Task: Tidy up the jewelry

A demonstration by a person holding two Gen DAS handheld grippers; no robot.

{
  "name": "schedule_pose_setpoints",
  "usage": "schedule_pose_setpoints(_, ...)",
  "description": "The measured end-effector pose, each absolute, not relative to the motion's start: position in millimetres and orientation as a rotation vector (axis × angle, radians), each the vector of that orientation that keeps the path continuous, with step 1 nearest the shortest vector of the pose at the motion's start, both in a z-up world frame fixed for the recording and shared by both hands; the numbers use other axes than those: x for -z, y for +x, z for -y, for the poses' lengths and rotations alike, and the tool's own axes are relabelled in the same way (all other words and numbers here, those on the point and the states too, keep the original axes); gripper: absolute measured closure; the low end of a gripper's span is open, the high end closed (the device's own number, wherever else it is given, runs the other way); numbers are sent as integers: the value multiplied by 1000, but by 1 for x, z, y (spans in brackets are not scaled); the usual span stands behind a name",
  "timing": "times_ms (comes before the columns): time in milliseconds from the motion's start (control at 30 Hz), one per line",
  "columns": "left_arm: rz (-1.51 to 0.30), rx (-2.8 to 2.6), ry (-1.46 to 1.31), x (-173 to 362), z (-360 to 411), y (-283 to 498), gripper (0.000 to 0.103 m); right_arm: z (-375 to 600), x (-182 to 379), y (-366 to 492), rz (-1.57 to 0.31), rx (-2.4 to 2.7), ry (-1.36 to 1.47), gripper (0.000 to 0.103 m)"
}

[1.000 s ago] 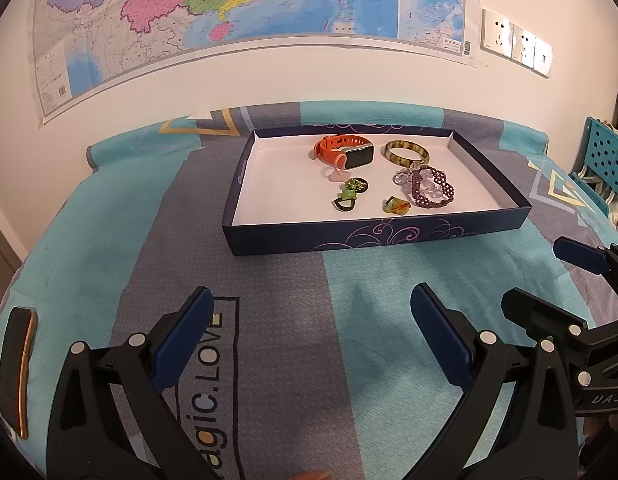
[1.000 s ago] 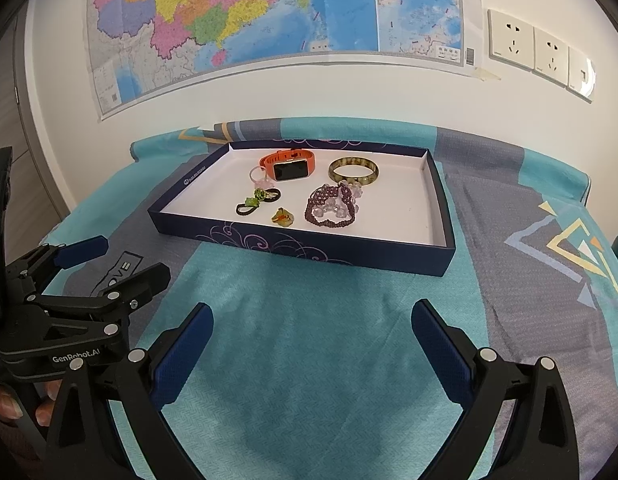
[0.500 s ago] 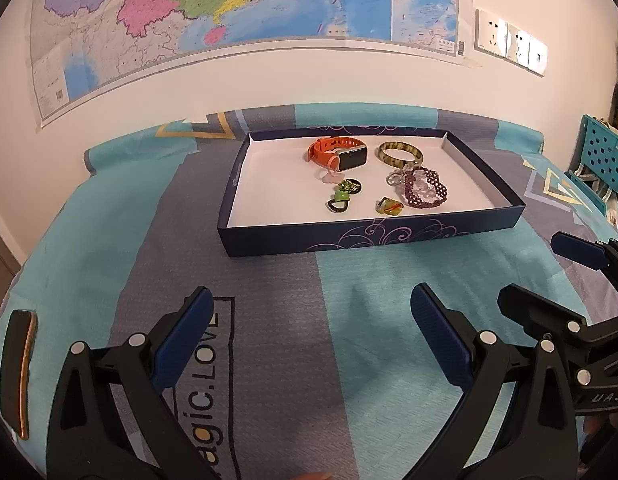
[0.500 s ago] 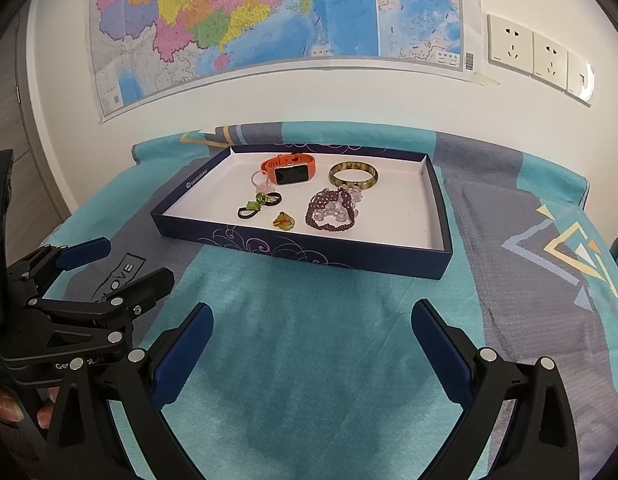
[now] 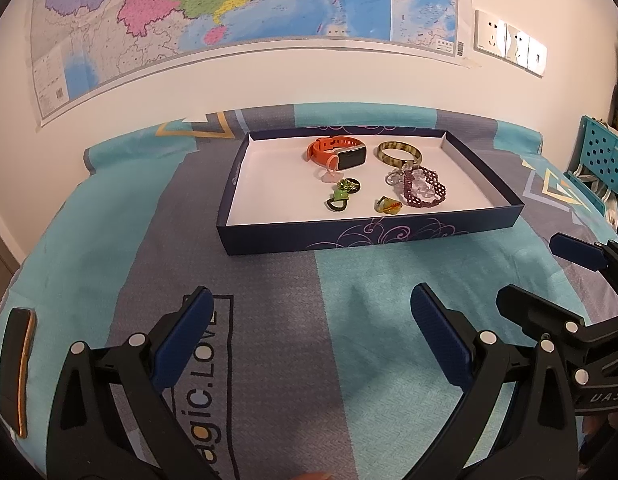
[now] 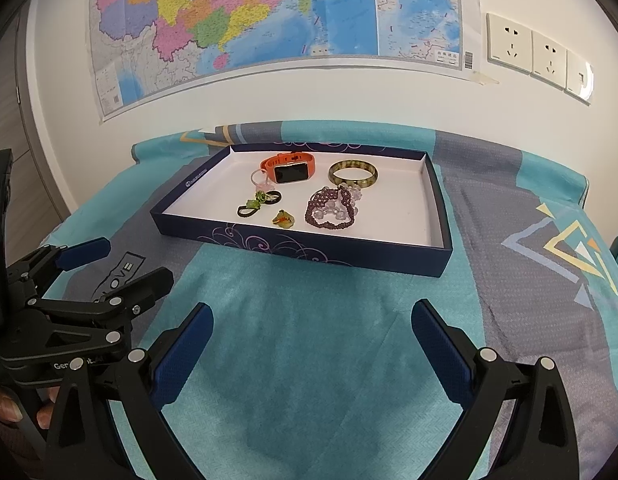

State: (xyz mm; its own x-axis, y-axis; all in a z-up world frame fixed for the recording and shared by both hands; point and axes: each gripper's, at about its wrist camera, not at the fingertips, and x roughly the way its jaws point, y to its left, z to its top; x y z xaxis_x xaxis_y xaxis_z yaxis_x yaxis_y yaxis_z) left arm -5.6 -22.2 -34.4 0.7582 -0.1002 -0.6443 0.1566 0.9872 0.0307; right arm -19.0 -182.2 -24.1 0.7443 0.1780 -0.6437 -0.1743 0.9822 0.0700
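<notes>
A shallow navy box lid with a white floor lies on the bed. In it sit an orange smartwatch, a green-brown bangle, a purple beaded bracelet, a green-and-black hair tie, a small amber piece and a pale pink ring. My left gripper hangs open over the bedspread, well short of the box. My right gripper is open too, with nothing between its fingers.
A patterned teal and grey bedspread covers the bed. A black and orange object lies at its left edge. A teal perforated crate stands at the right. A wall with a map and sockets is behind.
Both grippers have drawn back and risen slightly, so the box looks a little farther away. Both stay open and nothing in the box has moved.
</notes>
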Motion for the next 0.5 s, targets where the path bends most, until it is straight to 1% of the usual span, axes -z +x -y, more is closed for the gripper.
schedule_pose_setpoints(233, -681, 154, 96, 35, 25, -9, 6, 183, 24, -19, -705, -197, 10, 7)
schedule_pose_setpoints(333, -708, 153, 80, 37, 24, -5, 6, 184, 24, -18, -711, -201, -5, 7)
schedule_pose_setpoints(500, -731, 155, 63, 38, 11, 1, 6, 217, 24, -11, -769, -182, -28, 7)
